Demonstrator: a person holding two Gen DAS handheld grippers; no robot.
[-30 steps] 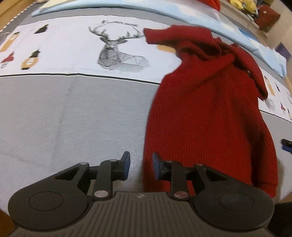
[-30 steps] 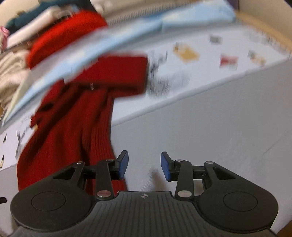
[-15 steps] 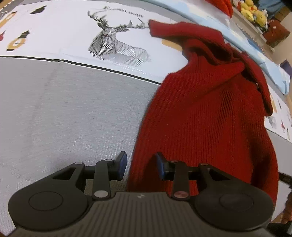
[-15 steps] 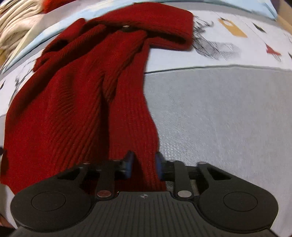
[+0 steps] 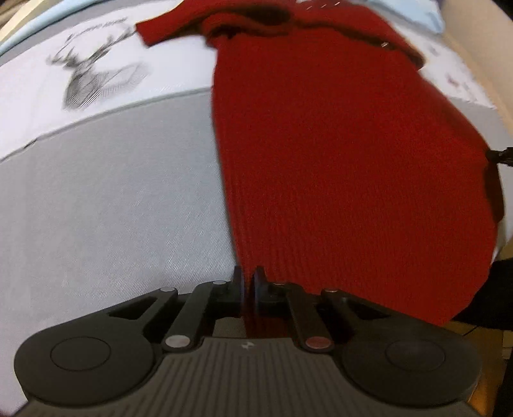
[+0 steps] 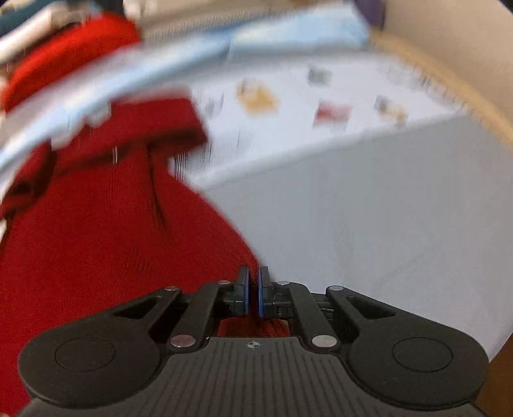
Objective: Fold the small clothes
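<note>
A red knit sweater [image 5: 336, 160] lies spread on the bed cover, neck end far from me and hem near me. My left gripper [image 5: 248, 279] sits at the hem's left corner, its jaws closing tight with a fold of red knit pinched between the pads. In the right wrist view the same sweater [image 6: 96, 240] fills the left side. My right gripper [image 6: 253, 284] is at the hem's right corner, jaws closing on the red fabric, which shows between and behind the blue pads [image 6: 245, 288]. One sleeve [image 5: 166, 25] sticks out to the left at the top.
The grey and white bed cover [image 5: 112, 208] carries a deer print [image 5: 96, 73] left of the sweater. In the right wrist view a light blue blanket [image 6: 256, 41] and a pile of other clothes [image 6: 64, 48] lie beyond it. A wooden bed edge [image 6: 449, 83] curves along the right.
Both grippers went from open beside the sweater to shut on its hem corners. The hem now looks stretched wider between them, and both views have swung and blurred.
</note>
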